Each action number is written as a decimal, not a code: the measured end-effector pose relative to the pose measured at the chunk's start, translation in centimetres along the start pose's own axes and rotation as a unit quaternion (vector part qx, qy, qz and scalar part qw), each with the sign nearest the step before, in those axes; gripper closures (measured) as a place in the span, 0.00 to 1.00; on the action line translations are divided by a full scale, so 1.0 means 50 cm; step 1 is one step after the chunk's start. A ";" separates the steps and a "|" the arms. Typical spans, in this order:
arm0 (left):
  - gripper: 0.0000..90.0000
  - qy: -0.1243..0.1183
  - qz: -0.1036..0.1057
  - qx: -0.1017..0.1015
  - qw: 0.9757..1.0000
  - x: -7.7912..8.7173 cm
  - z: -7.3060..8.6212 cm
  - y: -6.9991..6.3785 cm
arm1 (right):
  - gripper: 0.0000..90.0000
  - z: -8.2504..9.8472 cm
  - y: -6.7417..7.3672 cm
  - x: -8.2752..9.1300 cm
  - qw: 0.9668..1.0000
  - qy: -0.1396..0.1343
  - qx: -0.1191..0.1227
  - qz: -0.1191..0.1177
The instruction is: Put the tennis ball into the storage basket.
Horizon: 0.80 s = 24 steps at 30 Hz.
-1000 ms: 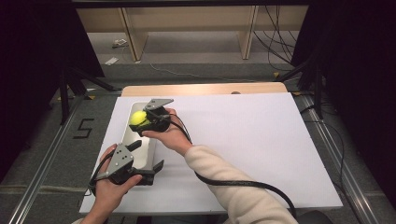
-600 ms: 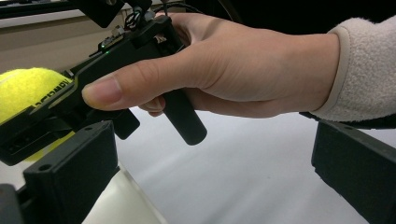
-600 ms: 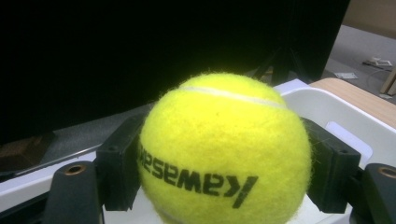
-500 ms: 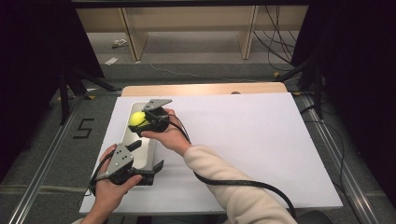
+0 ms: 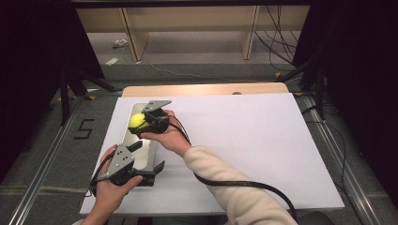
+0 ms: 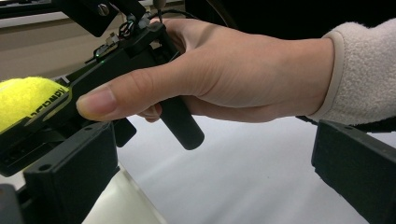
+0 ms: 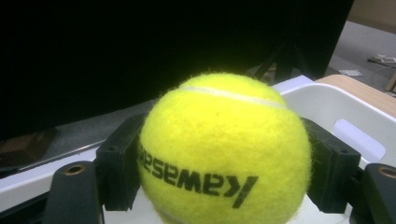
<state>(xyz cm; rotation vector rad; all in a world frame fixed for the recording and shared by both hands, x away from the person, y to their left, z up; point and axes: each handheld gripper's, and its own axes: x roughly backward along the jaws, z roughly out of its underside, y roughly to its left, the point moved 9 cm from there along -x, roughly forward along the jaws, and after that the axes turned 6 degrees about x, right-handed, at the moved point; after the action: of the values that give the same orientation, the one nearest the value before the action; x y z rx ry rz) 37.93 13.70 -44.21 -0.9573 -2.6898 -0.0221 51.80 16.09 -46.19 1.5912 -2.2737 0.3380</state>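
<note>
The right gripper point(image 5: 141, 123) clamps a fuzzy yellow tennis ball point(image 5: 136, 120) above the white plastic tray point(image 5: 151, 151) near the table's left edge, while the left gripper point(image 5: 149, 157), jaws spread, straddles the tray's near end.

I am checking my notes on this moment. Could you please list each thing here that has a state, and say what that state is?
Tennis ball: clamped between the right gripper's jaws, above the tray.
Right gripper: shut on the tennis ball.
Left gripper: open, jaws apart at the tray's near end.
White tray: upright on the table; contents hidden.
</note>
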 end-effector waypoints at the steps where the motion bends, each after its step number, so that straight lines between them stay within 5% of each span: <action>1: 0.00 0.000 0.000 0.000 1.000 0.000 0.000 0.000 | 0.29 0.000 0.000 0.000 1.000 0.000 0.000 0.000; 24: 0.00 0.001 0.001 0.000 1.000 0.000 0.001 -0.002 | 0.29 0.016 0.008 -0.016 1.000 0.018 0.009 -0.003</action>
<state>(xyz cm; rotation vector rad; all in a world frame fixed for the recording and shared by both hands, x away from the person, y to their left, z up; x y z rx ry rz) 37.85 13.63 -44.23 -0.9595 -2.6872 -0.0225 51.58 16.61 -47.25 1.5883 -2.2440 0.3836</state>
